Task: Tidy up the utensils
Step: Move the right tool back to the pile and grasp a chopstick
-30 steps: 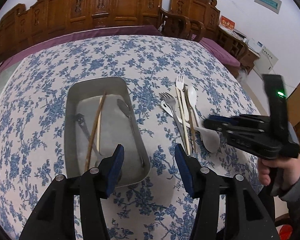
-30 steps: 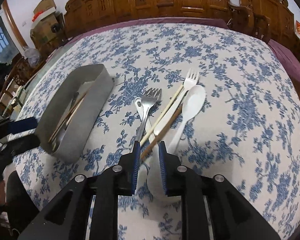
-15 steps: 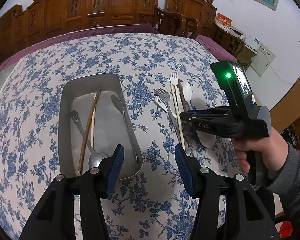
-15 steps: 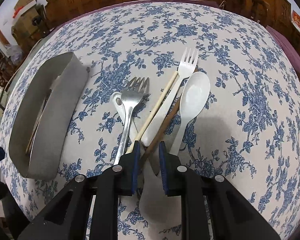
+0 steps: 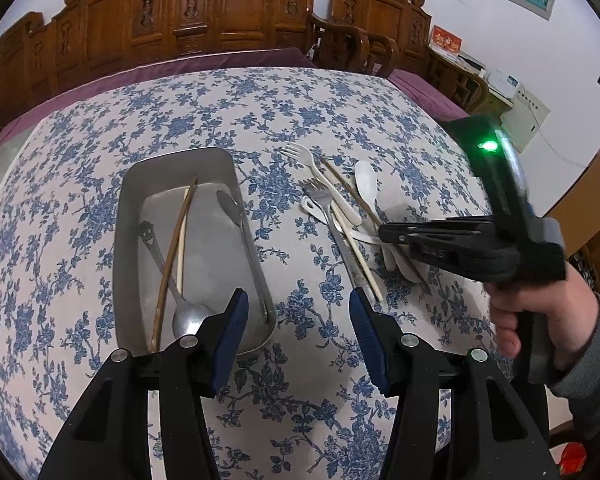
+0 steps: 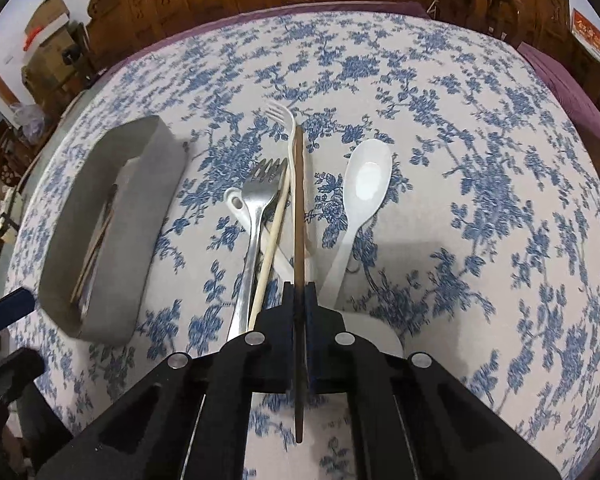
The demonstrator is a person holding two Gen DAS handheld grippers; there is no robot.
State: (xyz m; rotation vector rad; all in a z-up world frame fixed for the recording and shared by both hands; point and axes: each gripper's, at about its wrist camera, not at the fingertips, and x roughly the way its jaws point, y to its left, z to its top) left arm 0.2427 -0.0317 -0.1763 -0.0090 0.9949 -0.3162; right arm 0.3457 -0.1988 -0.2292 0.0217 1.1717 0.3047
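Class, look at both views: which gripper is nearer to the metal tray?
Left. The left gripper hangs open over the near end of the metal tray; the right gripper is beside it, shut on the dark chopstick.

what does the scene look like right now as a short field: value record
surface: table with blue floral cloth
tray: metal tray holding a metal spoon, a dark chopstick, a pale chopstick and one more metal utensil
loose pile: metal fork, white fork, pale chopstick, white spoon, right of the tray
right tongs: right tongs shut on brown chopstick
left tongs: left tongs open, empty, at the tray's near end
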